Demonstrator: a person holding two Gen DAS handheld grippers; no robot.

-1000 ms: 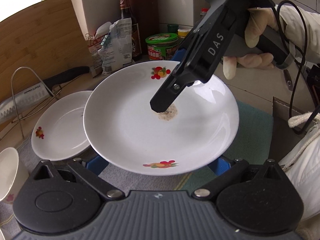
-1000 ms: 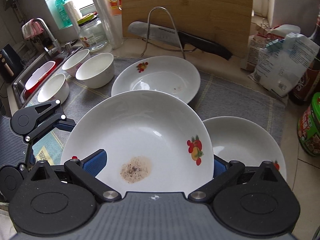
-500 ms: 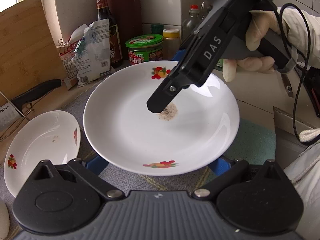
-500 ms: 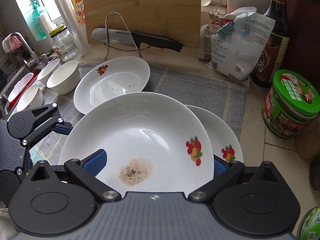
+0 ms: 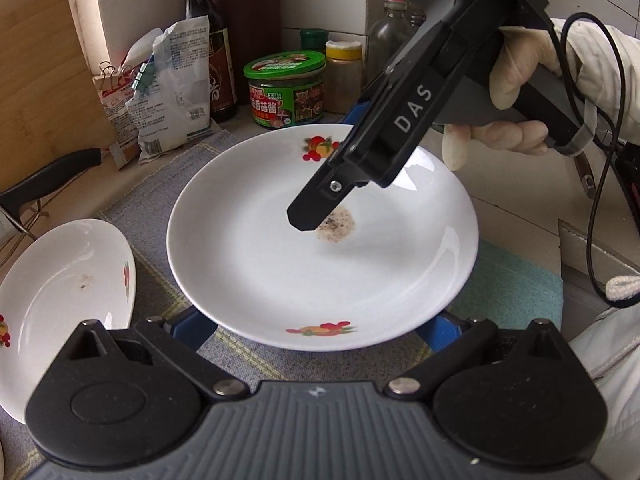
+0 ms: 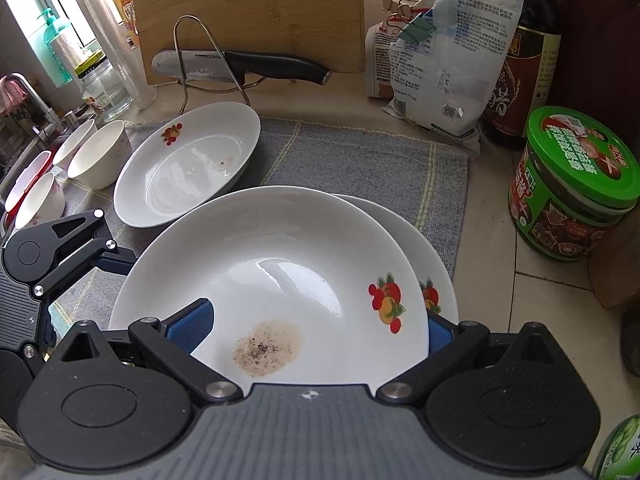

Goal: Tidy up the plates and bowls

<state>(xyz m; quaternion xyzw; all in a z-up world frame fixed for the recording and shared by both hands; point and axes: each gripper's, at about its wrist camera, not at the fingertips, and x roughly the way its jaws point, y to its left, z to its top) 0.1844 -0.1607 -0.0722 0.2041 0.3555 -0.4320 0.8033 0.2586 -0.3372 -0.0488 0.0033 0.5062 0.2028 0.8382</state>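
Observation:
A white plate with fruit prints and a brown smear (image 5: 320, 256) (image 6: 276, 280) is held between both grippers. My left gripper (image 5: 316, 330) has its blue pads at the plate's near rim. My right gripper (image 6: 316, 332) grips the opposite rim, one finger (image 5: 320, 208) over the plate's inside. The plate hangs just above a second white plate (image 6: 436, 256) on the grey mat (image 6: 352, 160). A third plate (image 6: 188, 168) (image 5: 60, 300) lies to the left. Three white bowls (image 6: 100, 152) stand at the mat's left end.
A green-lidded jar (image 6: 576, 188), a dark sauce bottle (image 6: 524, 52) and white bags (image 6: 444, 60) stand at the right and back. A knife (image 6: 240, 66) rests on a wire rack before a bamboo cutting board (image 6: 248, 12). A sink (image 6: 24, 168) is far left.
Both grippers carried the smeared plate to the right, away from the third plate, until it hangs over the second plate near the jar.

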